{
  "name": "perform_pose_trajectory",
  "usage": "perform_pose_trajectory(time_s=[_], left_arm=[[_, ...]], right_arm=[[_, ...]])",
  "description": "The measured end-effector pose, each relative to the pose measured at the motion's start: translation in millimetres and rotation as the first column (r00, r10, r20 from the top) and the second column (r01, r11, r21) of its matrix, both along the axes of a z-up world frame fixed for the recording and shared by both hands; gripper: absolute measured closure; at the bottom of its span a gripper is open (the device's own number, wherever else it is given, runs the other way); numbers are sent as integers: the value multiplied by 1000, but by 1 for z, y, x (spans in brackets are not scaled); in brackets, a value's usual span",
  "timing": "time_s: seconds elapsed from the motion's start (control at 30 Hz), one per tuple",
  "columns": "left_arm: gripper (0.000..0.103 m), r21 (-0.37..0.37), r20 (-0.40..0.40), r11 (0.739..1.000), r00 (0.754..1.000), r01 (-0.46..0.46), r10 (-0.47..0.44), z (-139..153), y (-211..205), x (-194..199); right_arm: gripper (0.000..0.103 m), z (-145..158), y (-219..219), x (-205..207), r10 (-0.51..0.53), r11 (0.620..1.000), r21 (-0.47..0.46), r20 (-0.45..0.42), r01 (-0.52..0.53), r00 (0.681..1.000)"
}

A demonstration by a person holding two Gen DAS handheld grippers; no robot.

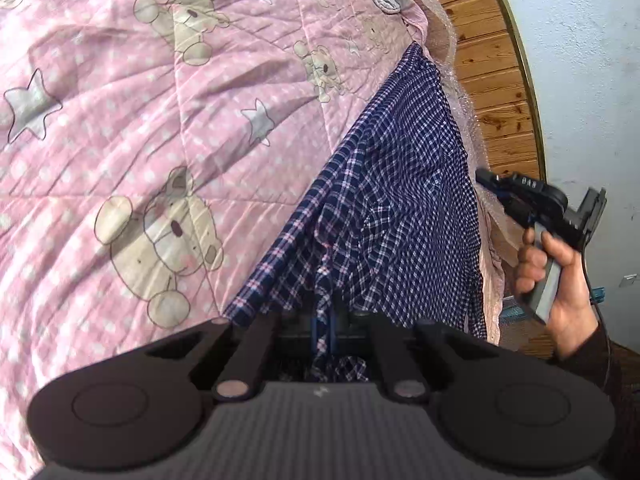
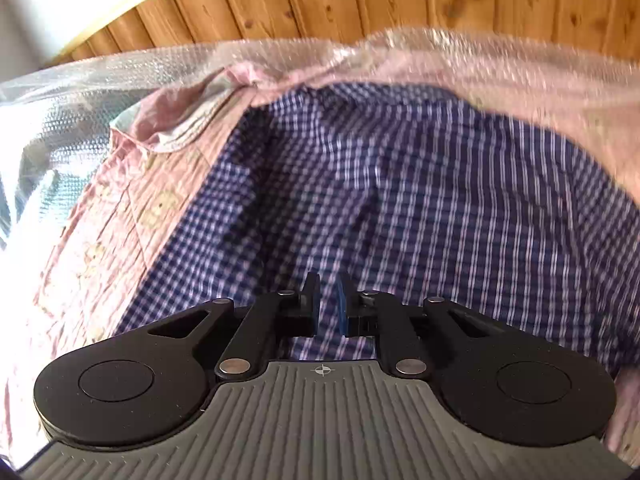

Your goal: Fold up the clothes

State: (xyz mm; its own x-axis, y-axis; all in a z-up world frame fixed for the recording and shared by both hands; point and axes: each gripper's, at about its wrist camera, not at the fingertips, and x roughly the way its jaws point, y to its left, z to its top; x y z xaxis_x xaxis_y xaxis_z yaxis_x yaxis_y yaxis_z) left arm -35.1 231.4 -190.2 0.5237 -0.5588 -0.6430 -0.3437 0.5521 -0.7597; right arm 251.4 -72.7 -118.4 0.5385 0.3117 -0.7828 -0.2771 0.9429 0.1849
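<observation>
Your left claw (image 1: 324,320) was clamped on a bunched edge of the checked shirt (image 1: 400,200), with the navy-and-white cloth pinched between the pads and a fold of it hanging down behind them toward the camera. From that grip the shirt ran taut away from you in a long drape across the pink teddy-bear quilt (image 1: 140,120) on the bed, its far end near the quilt's edge by the wooden headboard (image 1: 488,92). Only the left wrist view showed the quilt's star-and-bear print, the white wall (image 1: 592,60), and your right hand (image 1: 556,280) holding the other tool off to the side, in the air beyond the shirt's edge and not touching the cloth. The right wrist view gave what the left did not: your right claw (image 2: 329,304) had its blue-lined pads slightly apart with nothing between them, hovering over the broad flat part of the shirt (image 2: 400,200). That view was motion-blurred, so I could not tell whether the tips touched the fabric. It also showed bubble wrap (image 2: 120,76) lying along the quilt (image 2: 132,208) edge under the headboard (image 2: 360,0), seen only as a thin strip from the left side.
</observation>
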Motion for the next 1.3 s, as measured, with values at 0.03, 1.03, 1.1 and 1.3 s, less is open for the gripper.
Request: perform_pose_trajectory(time_s=[0.03, 1.03, 1.1, 1.3], left_arm=[[97, -1, 0, 1000, 1000, 3, -3, 0, 0, -1], [88, 82, -93, 995, 994, -57, 65, 8, 21, -36], [80, 130, -102, 989, 992, -65, 78, 17, 23, -40], [70, 117, 21, 989, 996, -87, 85, 59, 21, -47]], right_arm=[[85, 3, 11, 13, 33, 999, 2, 16, -33, 999], [80, -45, 72, 4, 377, 924, -50, -55, -380, 924], [76, -62, 56, -15, 363, 922, -117, -75, -370, 929], [74, -21, 31, -73, 364, 931, -16, 64, -363, 929]])
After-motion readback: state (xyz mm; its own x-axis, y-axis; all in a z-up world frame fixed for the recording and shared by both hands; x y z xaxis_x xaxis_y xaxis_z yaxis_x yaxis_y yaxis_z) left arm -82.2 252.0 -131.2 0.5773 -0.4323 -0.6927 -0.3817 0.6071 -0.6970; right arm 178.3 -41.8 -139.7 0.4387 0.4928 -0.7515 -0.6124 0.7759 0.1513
